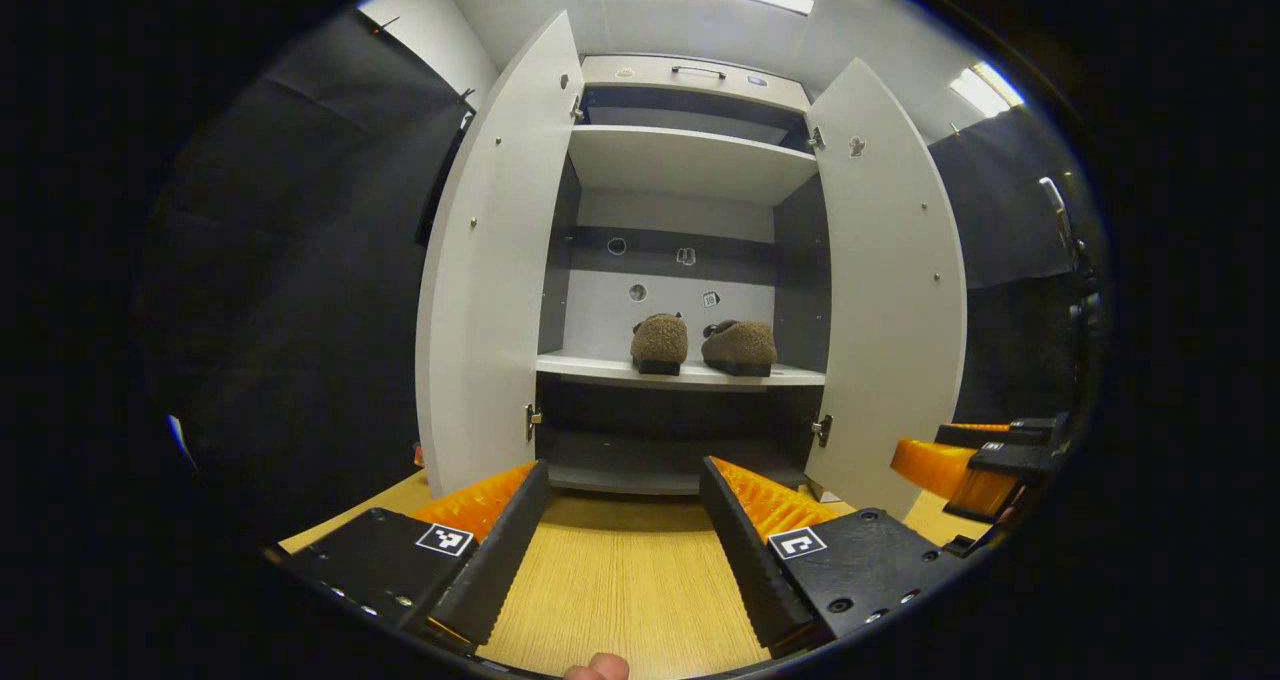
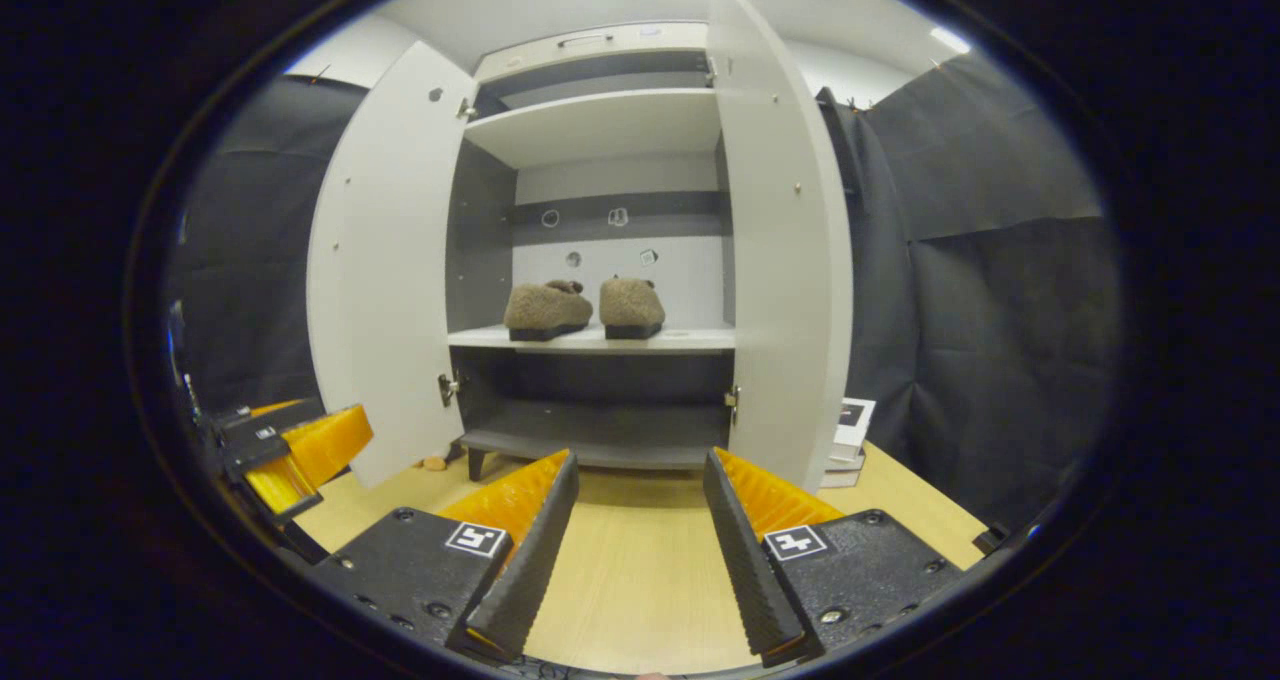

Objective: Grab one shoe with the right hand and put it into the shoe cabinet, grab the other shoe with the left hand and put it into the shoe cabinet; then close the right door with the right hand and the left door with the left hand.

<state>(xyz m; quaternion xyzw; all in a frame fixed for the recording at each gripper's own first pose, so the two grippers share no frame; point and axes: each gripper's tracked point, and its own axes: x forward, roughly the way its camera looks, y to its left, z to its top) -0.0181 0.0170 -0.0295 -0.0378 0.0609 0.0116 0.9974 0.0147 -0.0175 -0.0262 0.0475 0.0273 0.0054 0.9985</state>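
Note:
Two fuzzy brown shoes stand side by side on the cabinet's middle shelf: one [image 1: 659,343] on the left, the other [image 1: 740,347] to its right; in the right gripper view they are the left shoe [image 2: 547,310] and the right shoe [image 2: 631,307]. The white shoe cabinet has both doors swung open, the left door [image 1: 490,270] and the right door [image 1: 890,280]. My left gripper [image 1: 625,520] is open over the wooden table, empty. My right gripper [image 2: 640,510] is open and empty too, in front of the right door [image 2: 780,230].
The wooden tabletop [image 1: 620,580] runs up to the cabinet's foot. The right gripper [image 1: 960,465] shows at the right edge of the left gripper view; the left gripper [image 2: 290,450] shows at the left of the right gripper view. Small boxes [image 2: 848,440] lie beside the right door. Black cloth walls stand on both sides.

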